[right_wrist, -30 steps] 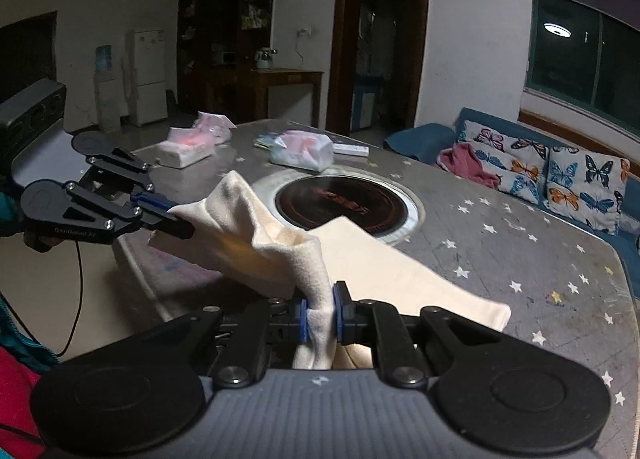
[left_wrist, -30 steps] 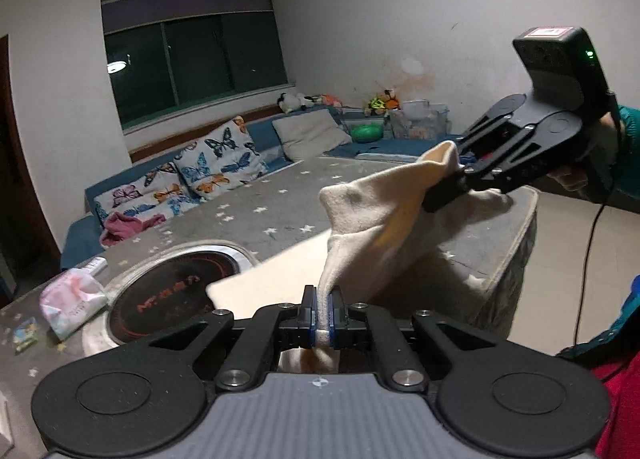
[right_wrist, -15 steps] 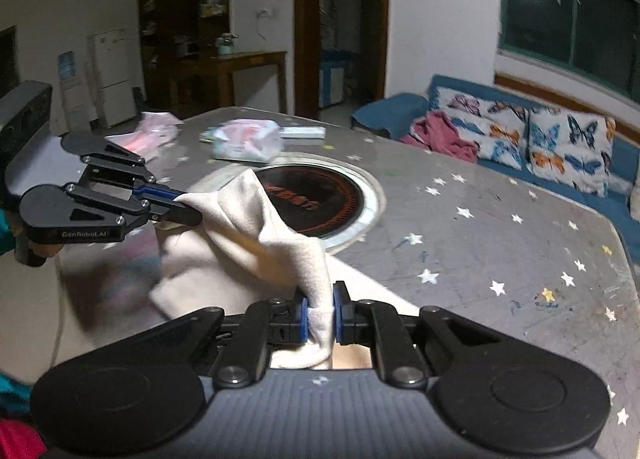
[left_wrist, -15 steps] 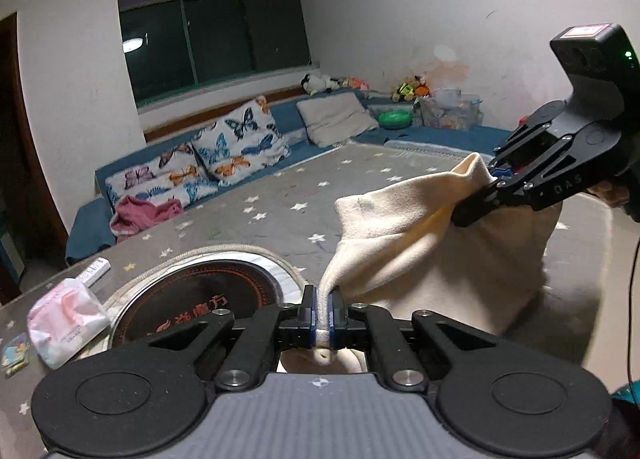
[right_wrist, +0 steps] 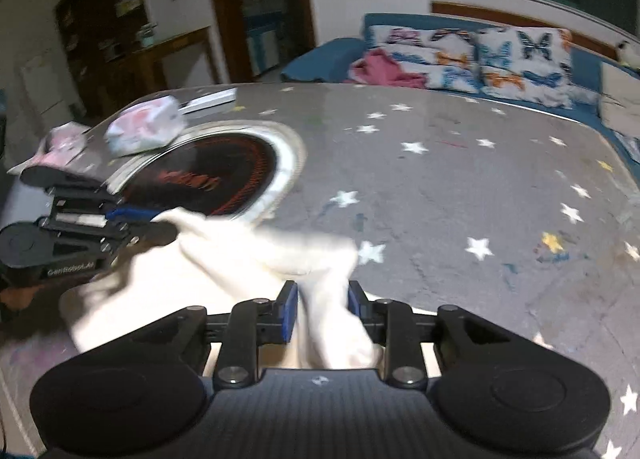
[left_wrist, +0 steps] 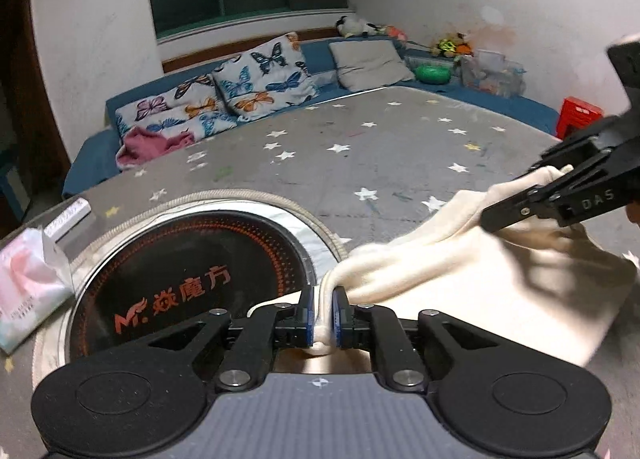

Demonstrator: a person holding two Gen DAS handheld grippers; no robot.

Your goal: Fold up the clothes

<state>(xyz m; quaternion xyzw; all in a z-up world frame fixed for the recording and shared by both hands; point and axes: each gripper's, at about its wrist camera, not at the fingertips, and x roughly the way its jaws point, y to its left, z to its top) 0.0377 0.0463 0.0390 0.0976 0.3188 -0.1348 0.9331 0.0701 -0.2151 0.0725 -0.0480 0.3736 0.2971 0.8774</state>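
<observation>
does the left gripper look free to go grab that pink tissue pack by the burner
Probably not yet: the left gripper is shut on the cream cloth. The tissue pack sits unobstructed to its left, so it would need to release first.

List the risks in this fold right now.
The right tool has its pads apart around the cream garment, so that corner may drop unevenly. The left tool is clamped beside the black cooktop; cloth could land on it. The right view is blurred, suggesting fast motion.

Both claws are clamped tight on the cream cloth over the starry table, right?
Not quite. The left claw is shut on the cream cloth, but the right wrist view shows the right claw with its jaws apart, cloth loose between them, above the starry table.
</observation>
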